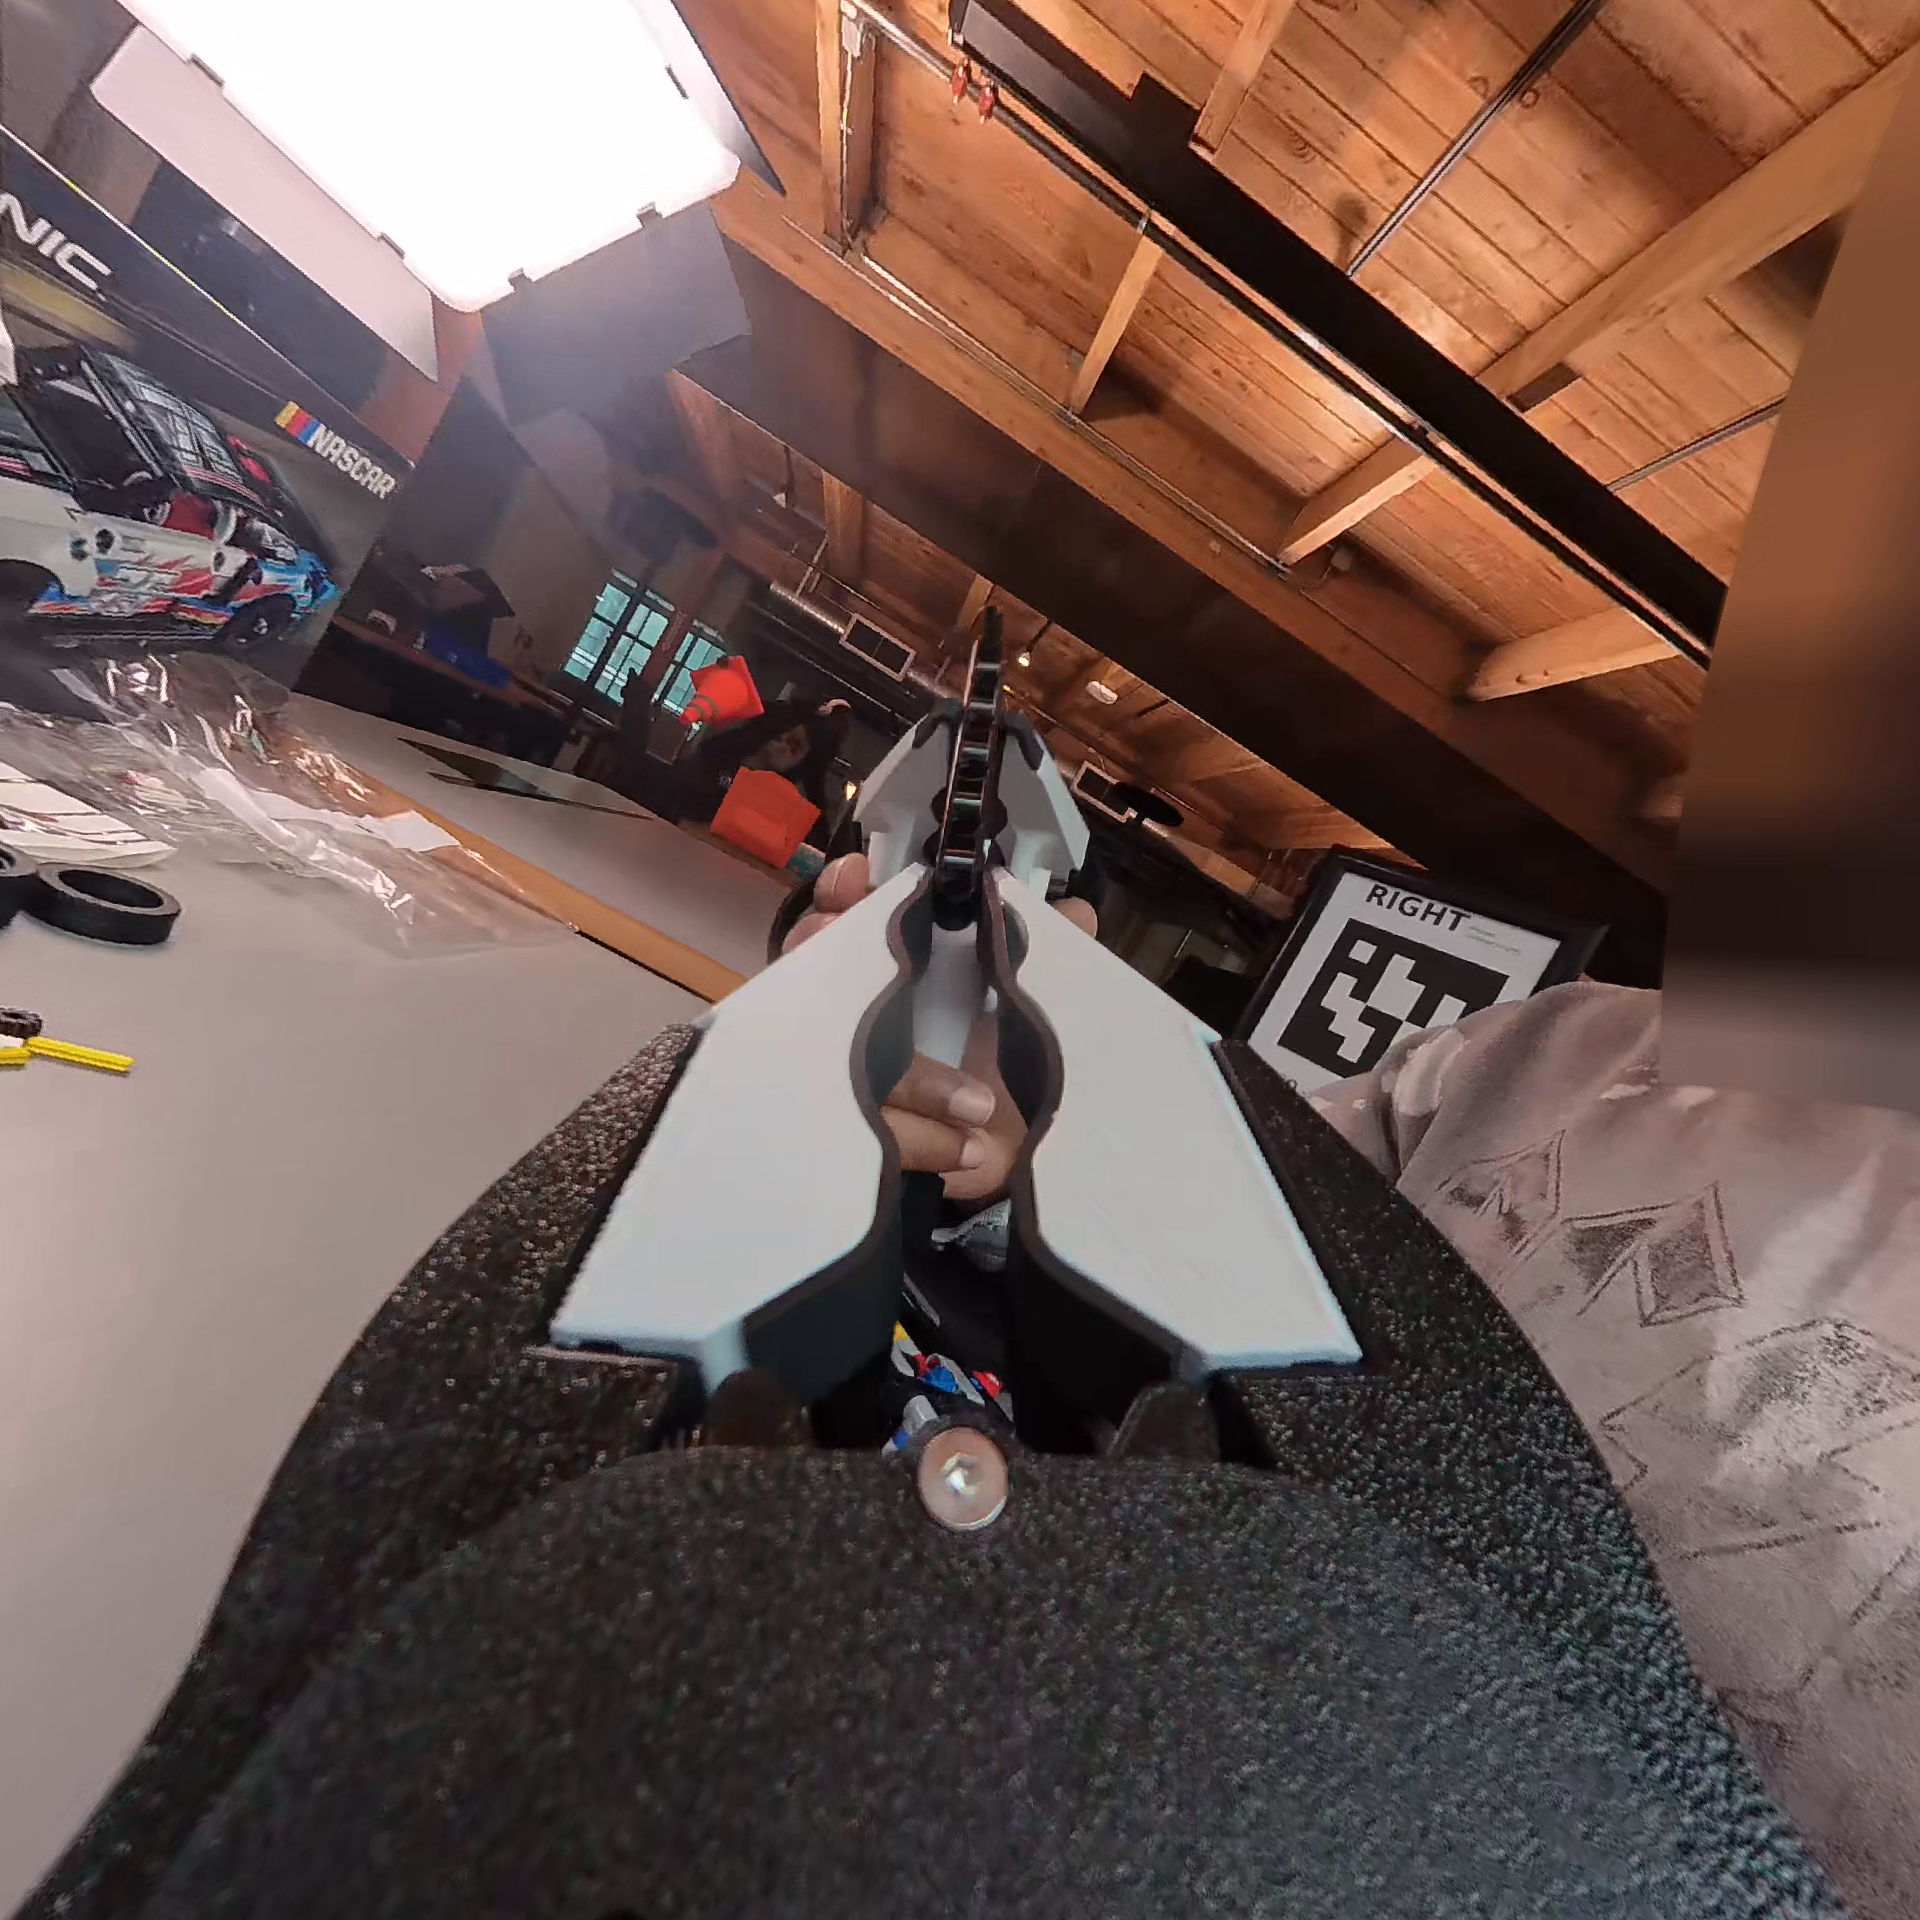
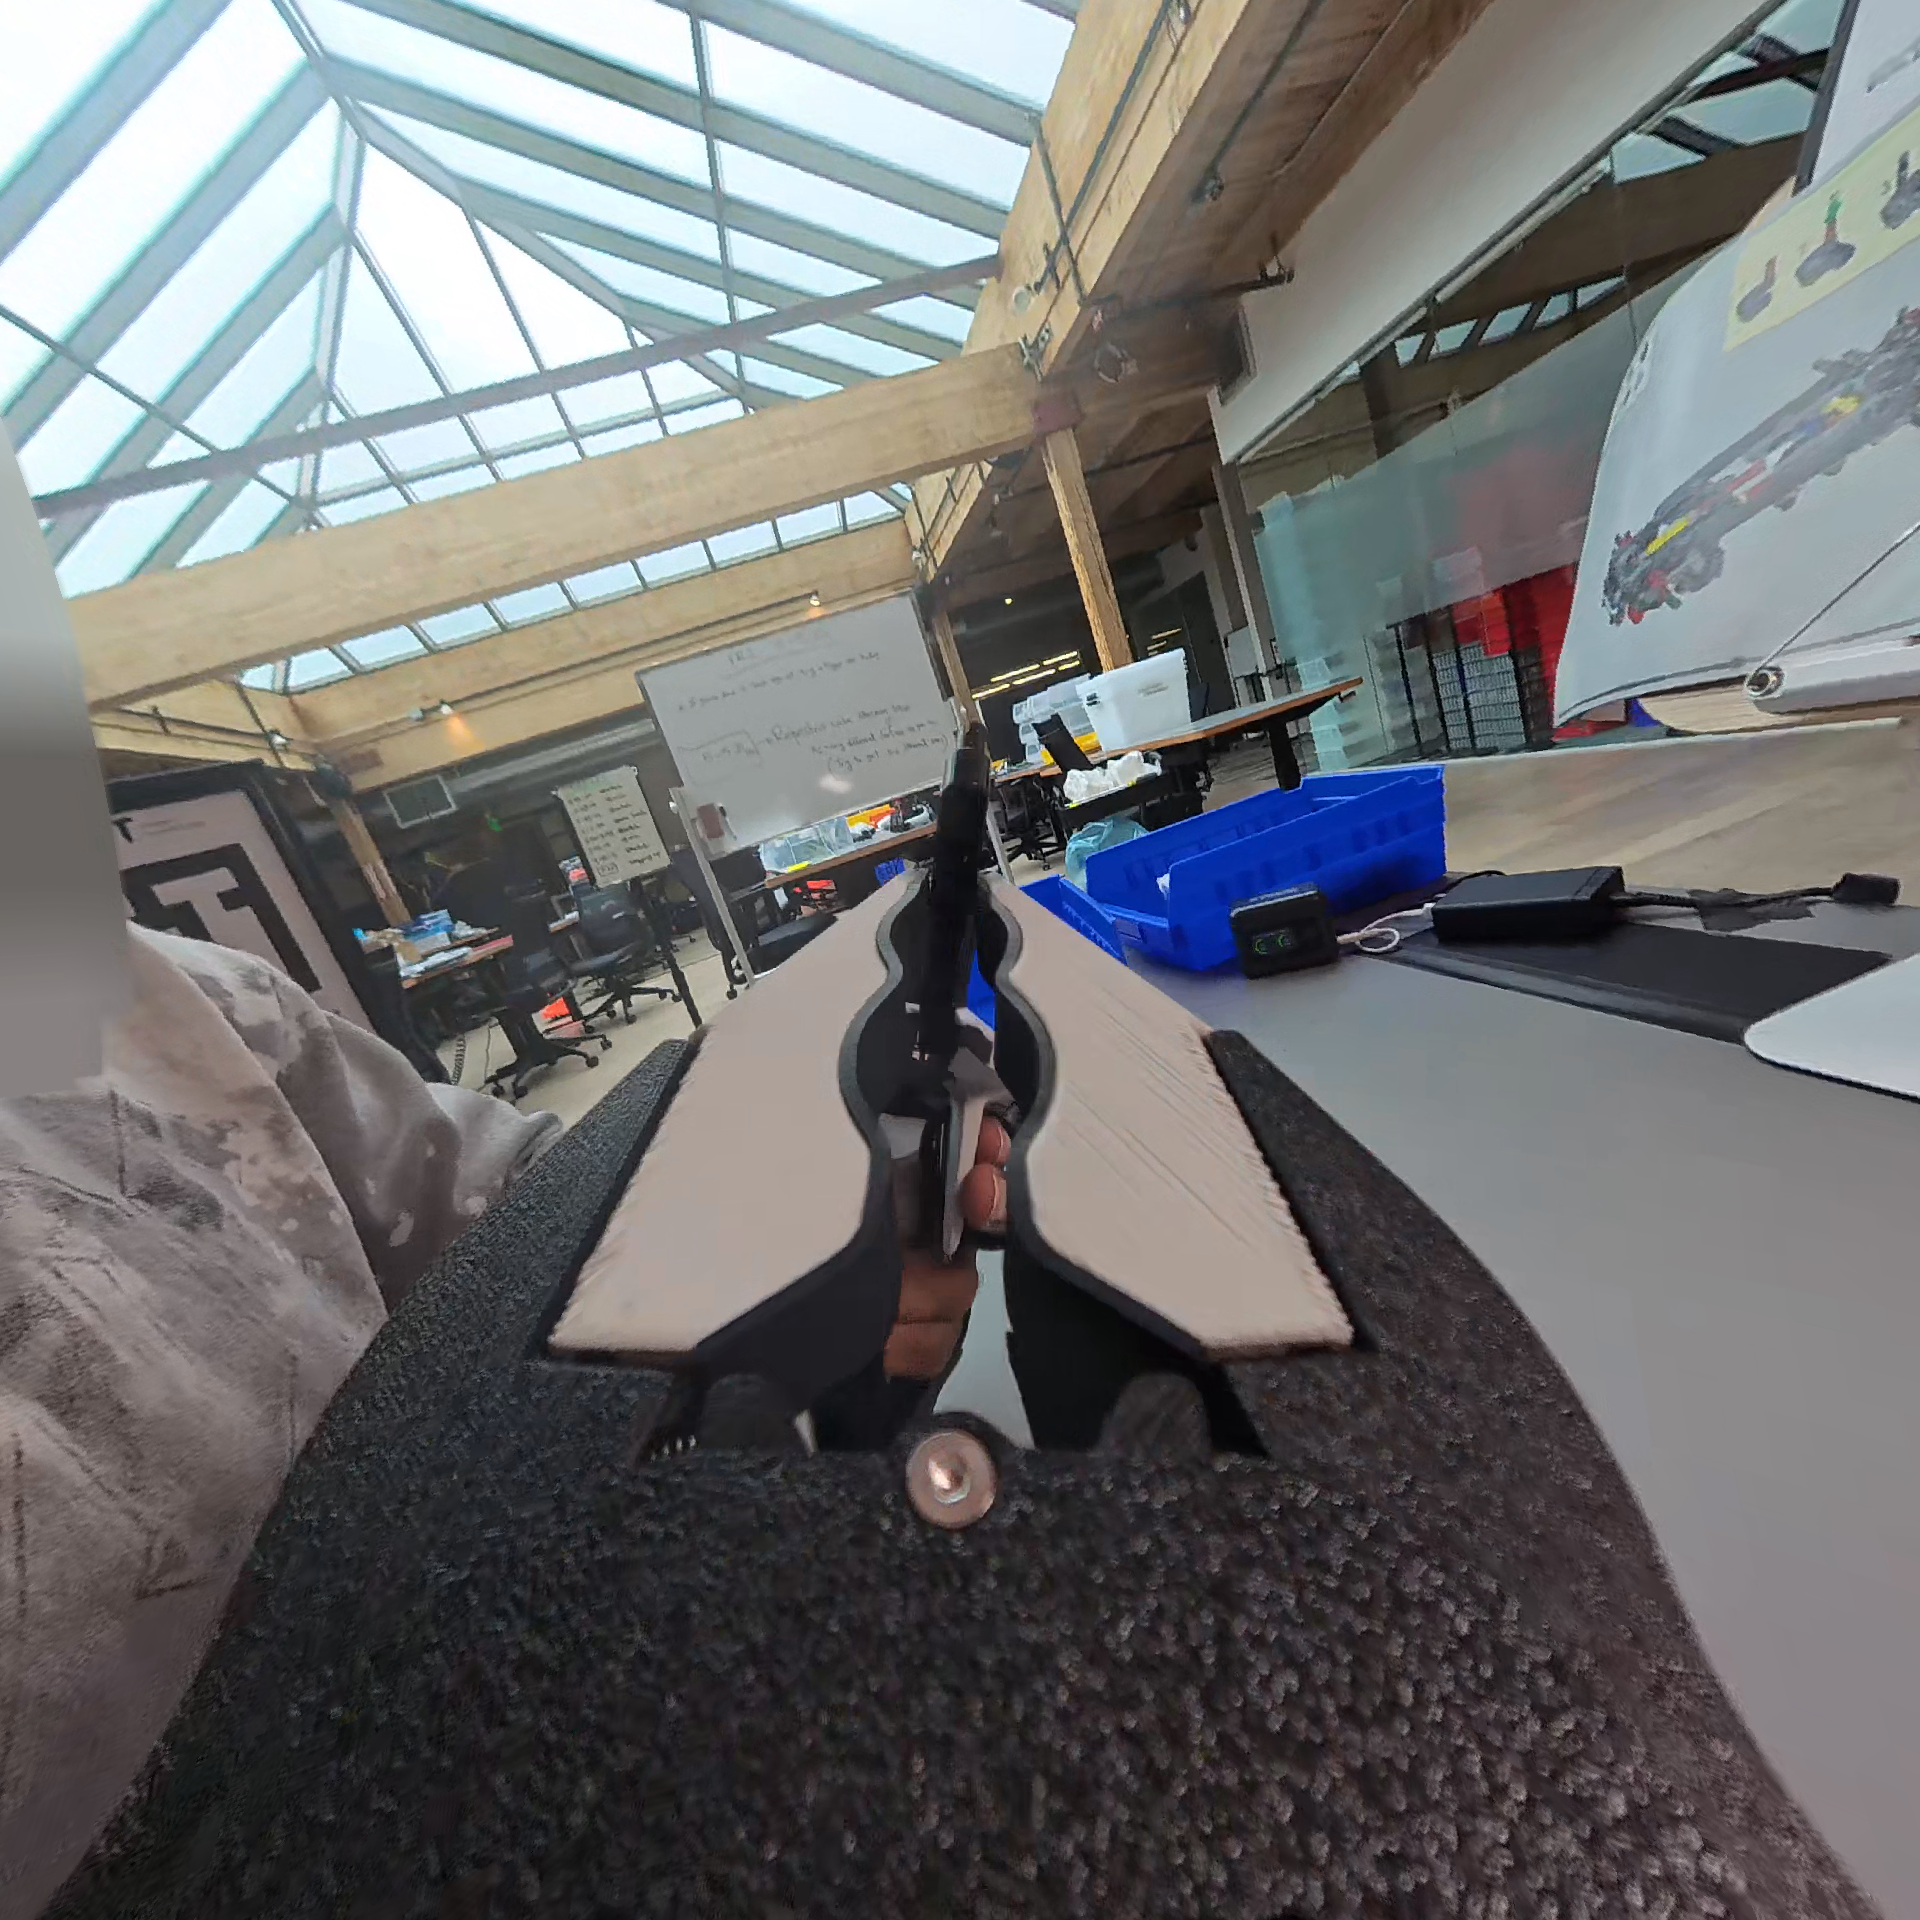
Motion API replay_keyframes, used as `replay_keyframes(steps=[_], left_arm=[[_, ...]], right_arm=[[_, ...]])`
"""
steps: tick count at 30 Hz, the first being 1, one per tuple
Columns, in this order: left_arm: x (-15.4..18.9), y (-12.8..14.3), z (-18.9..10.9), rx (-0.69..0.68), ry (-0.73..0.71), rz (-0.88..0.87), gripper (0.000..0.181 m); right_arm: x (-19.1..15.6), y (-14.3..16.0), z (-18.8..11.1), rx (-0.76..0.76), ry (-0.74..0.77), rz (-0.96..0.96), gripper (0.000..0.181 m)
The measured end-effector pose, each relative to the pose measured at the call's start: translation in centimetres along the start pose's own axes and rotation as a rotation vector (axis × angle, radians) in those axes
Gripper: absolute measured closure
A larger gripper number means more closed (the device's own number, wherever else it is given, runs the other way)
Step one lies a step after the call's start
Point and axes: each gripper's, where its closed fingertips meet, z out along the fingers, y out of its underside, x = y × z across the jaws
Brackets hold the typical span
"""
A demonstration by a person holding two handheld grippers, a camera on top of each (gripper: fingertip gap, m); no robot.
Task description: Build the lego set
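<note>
My left gripper (image 1: 954, 885) is shut on a black lego beam (image 1: 971, 727) with holes. The beam stands upright out of the fingertips, raised above the grey table (image 1: 260, 1195). Just behind it the right gripper's white fingers (image 1: 1044, 805) close in on the same beam from the far side. In the right wrist view my right gripper (image 2: 951, 894) is shut on the black beam (image 2: 961, 800), which sticks up past the tips. A hand shows through the gap between the fingers in both views. A bit of a colourful lego assembly (image 1: 940, 1377) shows low between the left fingers.
Black tyres (image 1: 104, 906), yellow pieces (image 1: 62, 1058) and clear plastic bags (image 1: 301, 800) lie on the table at left, with the set's box (image 1: 156, 499) behind. Blue bins (image 2: 1278, 862), a black power adapter (image 2: 1527, 902) and the open instruction booklet (image 2: 1745, 499) are at right. Some 4 centimetres of space lies between my two pairs of fingers.
</note>
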Motion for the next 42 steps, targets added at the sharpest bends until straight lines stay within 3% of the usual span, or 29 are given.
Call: replay_keyframes(steps=[2, 5, 8, 13, 16, 24, 31, 33, 42], left_arm=[[-0.6, 1.4, 0.3, -0.094, -0.028, 0.017, 0.172], [-1.4, 0.6, -0.5, -0.166, -0.053, 0.031, 0.136], [-0.5, -1.2, -0.8, -0.163, -0.046, 0.123, 0.147], [2.0, 0.6, 0.0, -0.298, 0.027, 0.259, 0.167], [2.0, 0.9, 0.0, -0.313, 0.012, 0.277, 0.178], [2.0, 1.9, -0.1, -0.379, 0.004, 0.321, 0.177], [2.7, 1.4, -0.1, -0.343, 0.029, 0.303, 0.179], [2.8, 1.4, -0.1, -0.338, 0.031, 0.306, 0.179], [3.2, 1.6, -0.3, -0.360, 0.036, 0.364, 0.177]], right_arm=[[-0.2, 0.4, -0.2, -0.070, -0.005, -0.056, 0.175], [0.4, 1.6, -0.9, -0.257, 0.019, -0.129, 0.175], [0.6, 4.2, -1.6, -0.452, 0.040, -0.205, 0.175], [-1.3, 6.7, -1.2, -0.558, -0.039, -0.206, 0.175], [-2.0, 7.0, -1.3, -0.574, -0.067, -0.198, 0.175], [-2.2, 8.0, -1.7, -0.633, -0.076, -0.214, 0.175], [-2.7, 7.5, -1.1, -0.550, -0.102, -0.250, 0.173], [-3.2, 6.9, -0.6, -0.492, -0.111, -0.268, 0.166], [-3.3, 6.5, -0.6, -0.467, -0.114, -0.296, 0.174]])
